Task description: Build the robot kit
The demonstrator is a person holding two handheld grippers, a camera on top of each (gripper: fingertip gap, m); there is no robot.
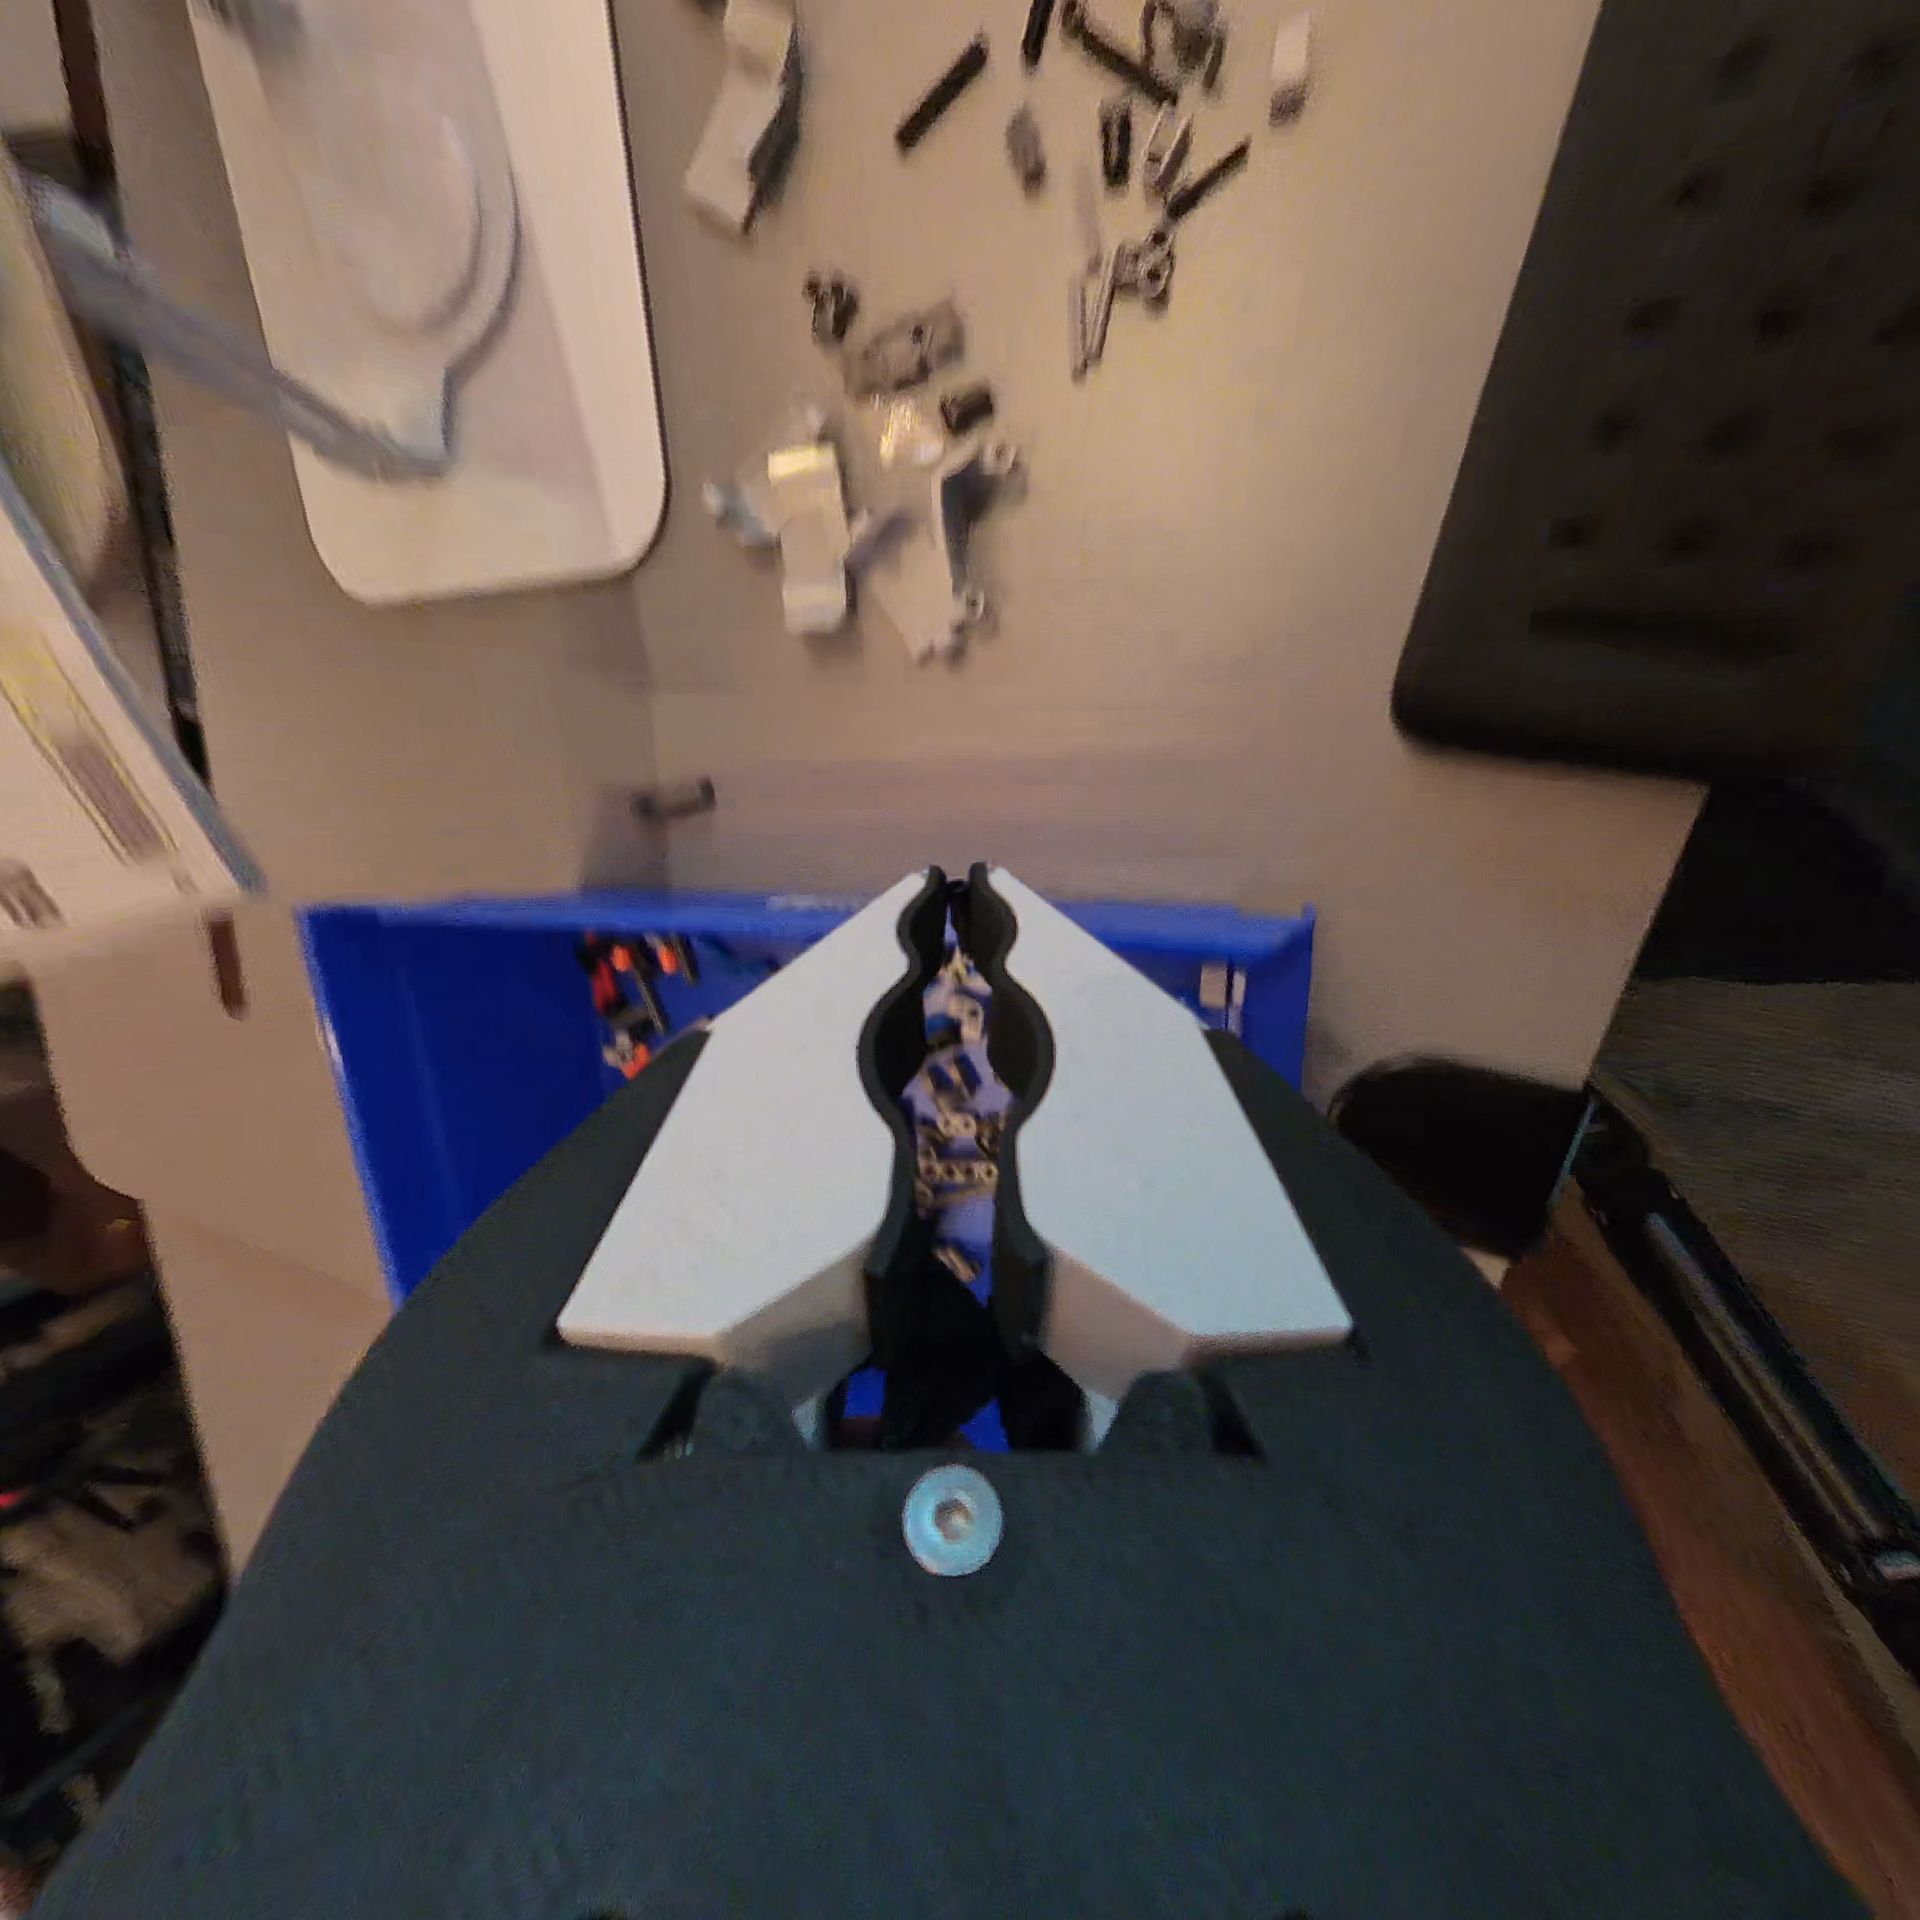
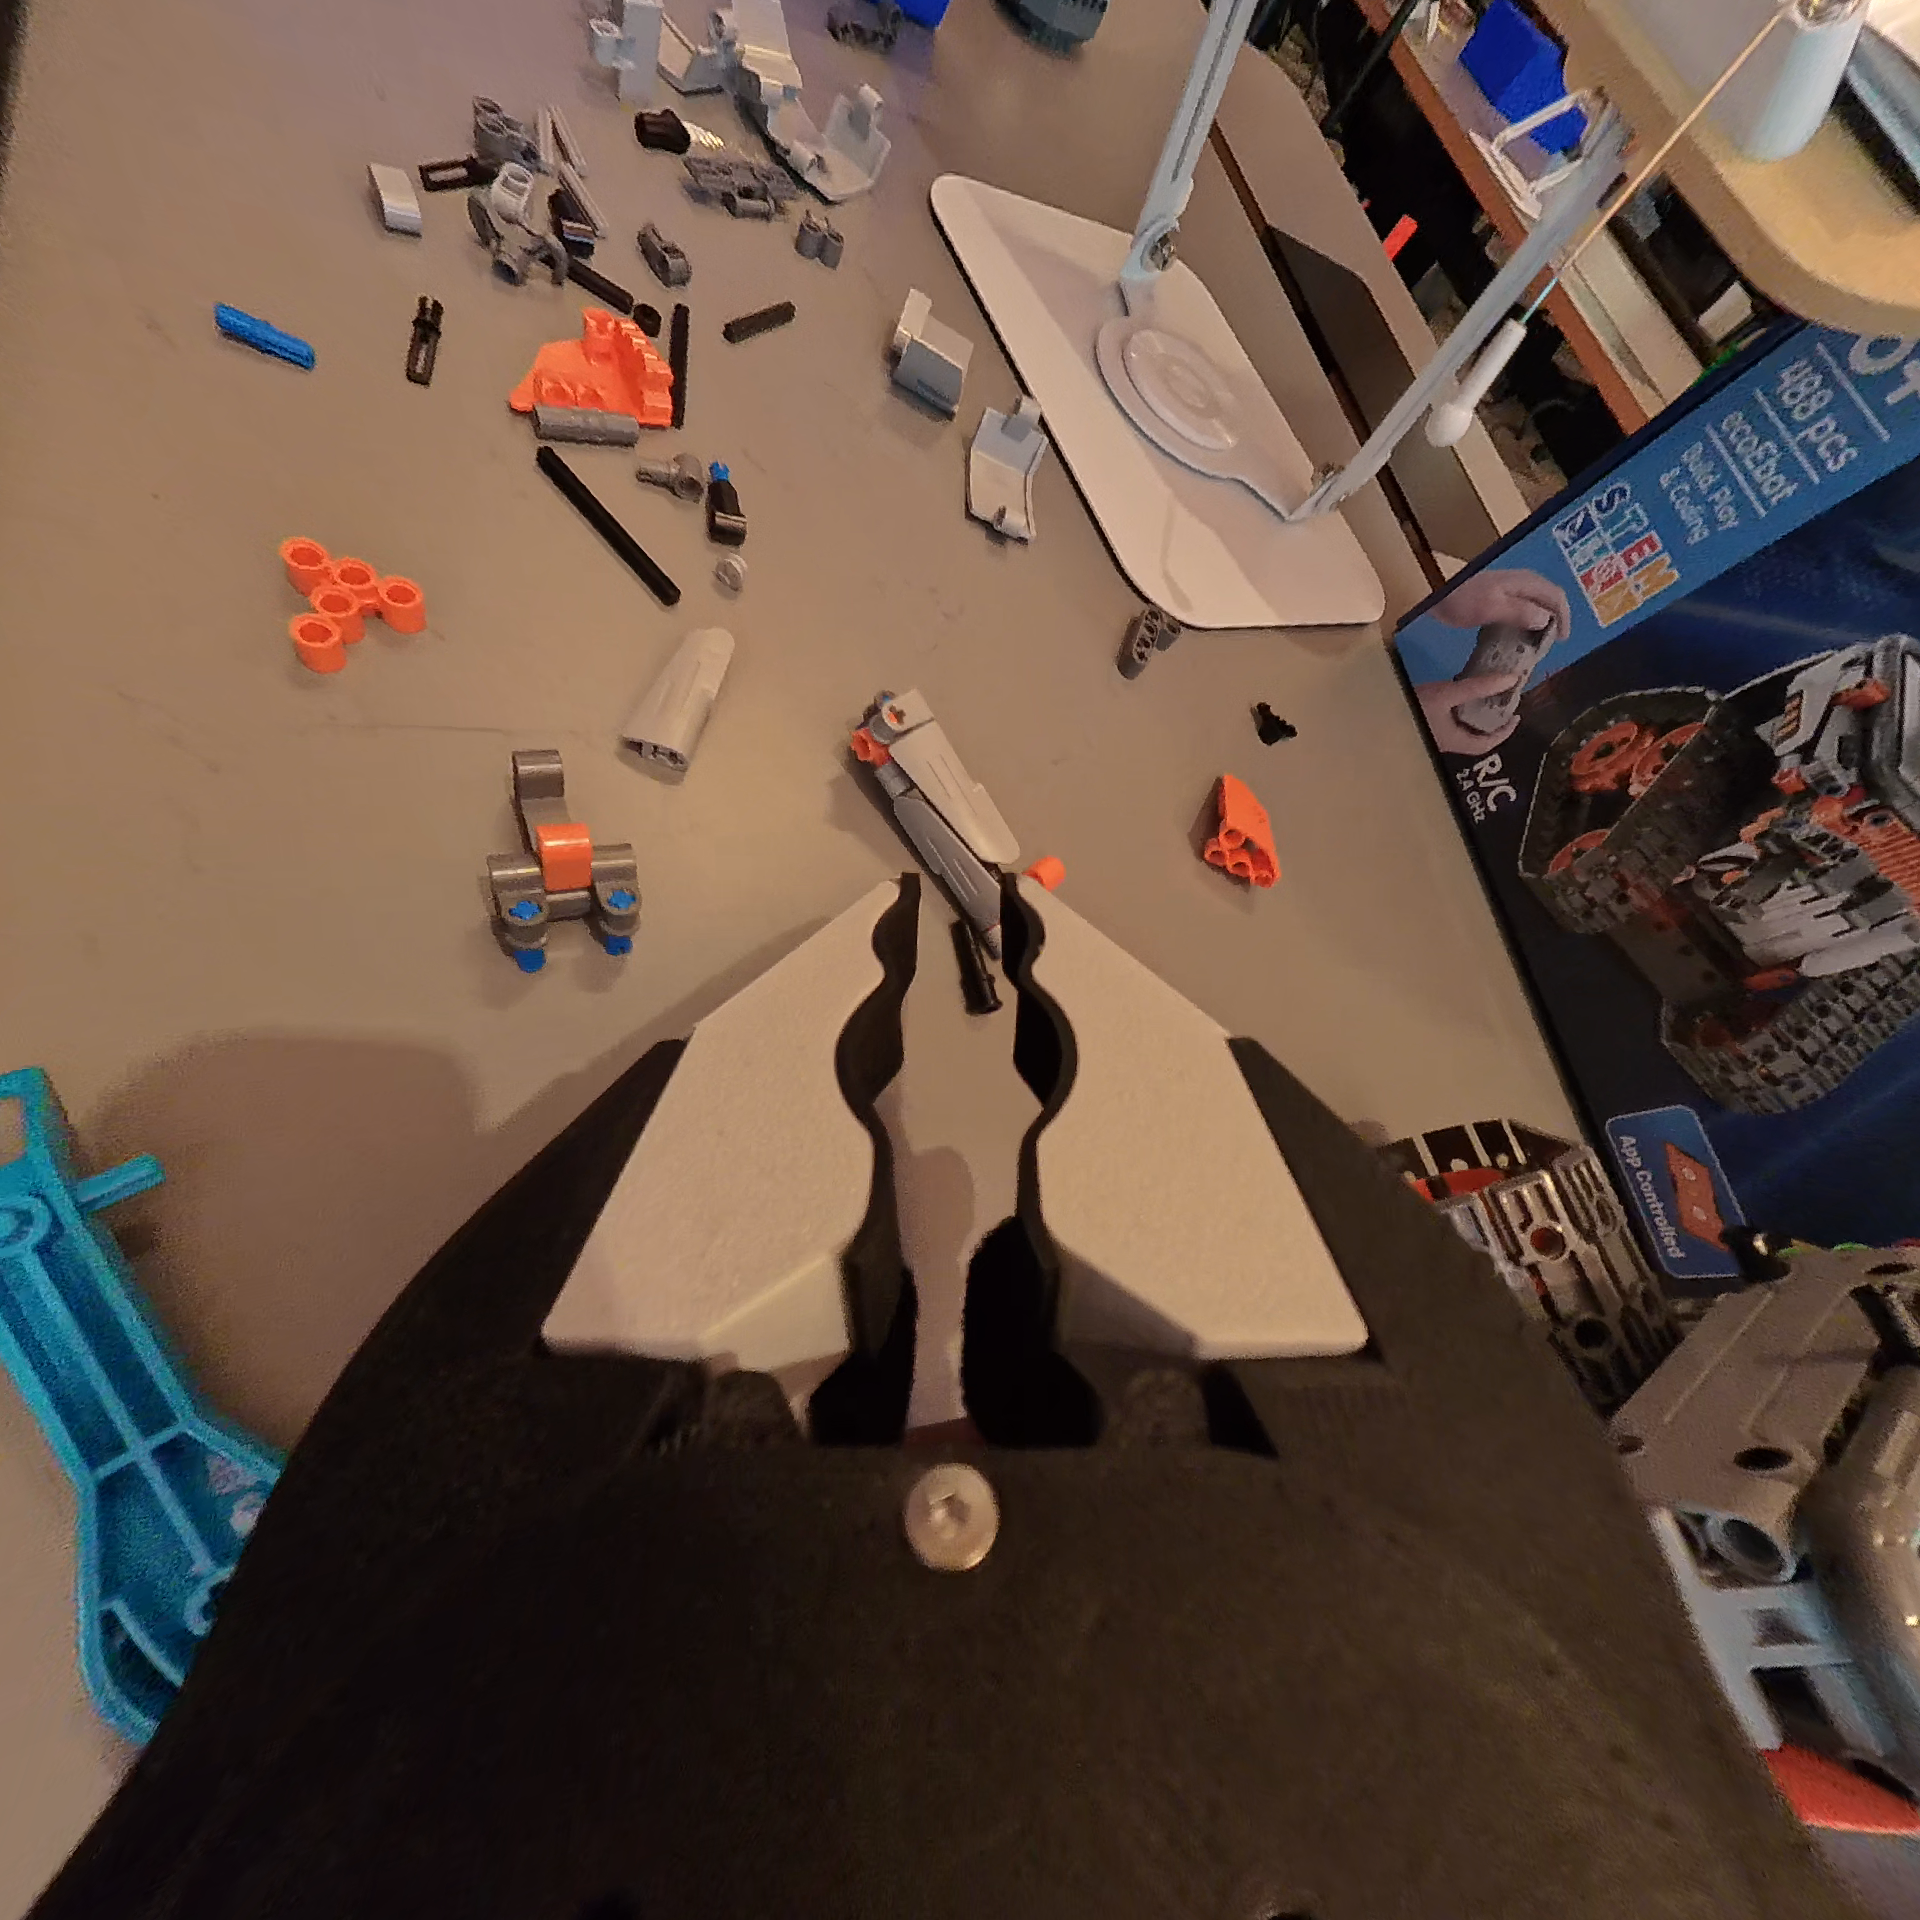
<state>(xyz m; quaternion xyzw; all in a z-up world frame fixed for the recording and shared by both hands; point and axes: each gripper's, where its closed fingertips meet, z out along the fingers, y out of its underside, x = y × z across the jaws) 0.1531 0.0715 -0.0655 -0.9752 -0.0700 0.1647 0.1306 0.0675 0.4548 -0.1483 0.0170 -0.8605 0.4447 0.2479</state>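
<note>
Two hand-held grippers show, one per wrist view. On the left, the left gripper (image 1: 957, 878) hangs over an open blue plastic bin (image 1: 468, 997) of small building pieces, its jaws nearly touching at the tips with nothing clearly between them; beyond lie blurred grey parts (image 1: 862, 499) and a white lamp base (image 1: 436, 291) on the beige surface (image 1: 1195, 644). On the right, the right gripper (image 2: 961, 883) has its jaws narrowly parted above a short black plastic pin (image 2: 977, 966), which lies on the surface, apart from both pads; a grey-and-orange assembled strip (image 2: 935, 800) lies just ahead, an orange connector (image 2: 348, 603) well left, a printed blue box (image 2: 1714, 831) at right
</note>
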